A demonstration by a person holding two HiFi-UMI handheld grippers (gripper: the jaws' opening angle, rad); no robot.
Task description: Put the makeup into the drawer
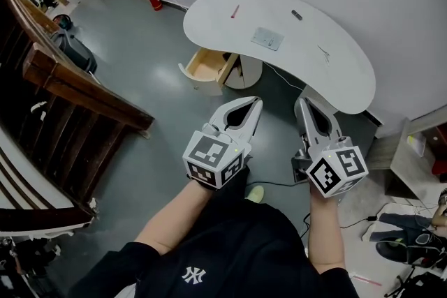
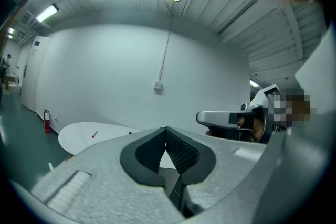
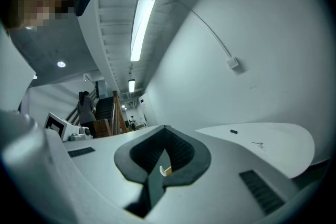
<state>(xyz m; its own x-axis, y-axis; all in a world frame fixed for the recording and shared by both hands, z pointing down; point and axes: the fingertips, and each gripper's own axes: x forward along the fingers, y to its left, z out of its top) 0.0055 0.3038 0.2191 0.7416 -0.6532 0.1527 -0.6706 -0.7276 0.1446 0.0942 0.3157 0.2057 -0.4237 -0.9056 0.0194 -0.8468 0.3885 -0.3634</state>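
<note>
Both tools are empty. Your left gripper [image 1: 251, 107] has its jaws pressed together with nothing between them, and your right gripper [image 1: 307, 107] is closed on nothing in the same way. Each gripper view confirms this: the pads meet at the tip and only background shows past them.

The makeup lies ahead of you and well apart from both grippers, on the white counter [image 1: 349, 84]. The red stick [image 1: 235, 11] sits on the counter's left lobe. Its long axis runs roughly away from you, leaning slightly right at the far end. The dark piece [image 1: 297, 15] lies farther right, near the back edge. A thin item [image 1: 323, 52] rests toward the right end, too small to identify. Between them sits a grey flat square piece [image 1: 267, 38], and I cannot tell what it is.

The drawer [image 1: 206, 68] stands open under the counter's near left edge, with its wooden inside showing. It lies nearly straight ahead of your left gripper.

The left hand is the nearer one to both the red stick and the drawer, so that pairing looks like the shortest route. The right hand is nearer to the dark piece and the thin item. Whichever you choose, its jaws must spread first, and for the red stick they should close across its width.
</note>
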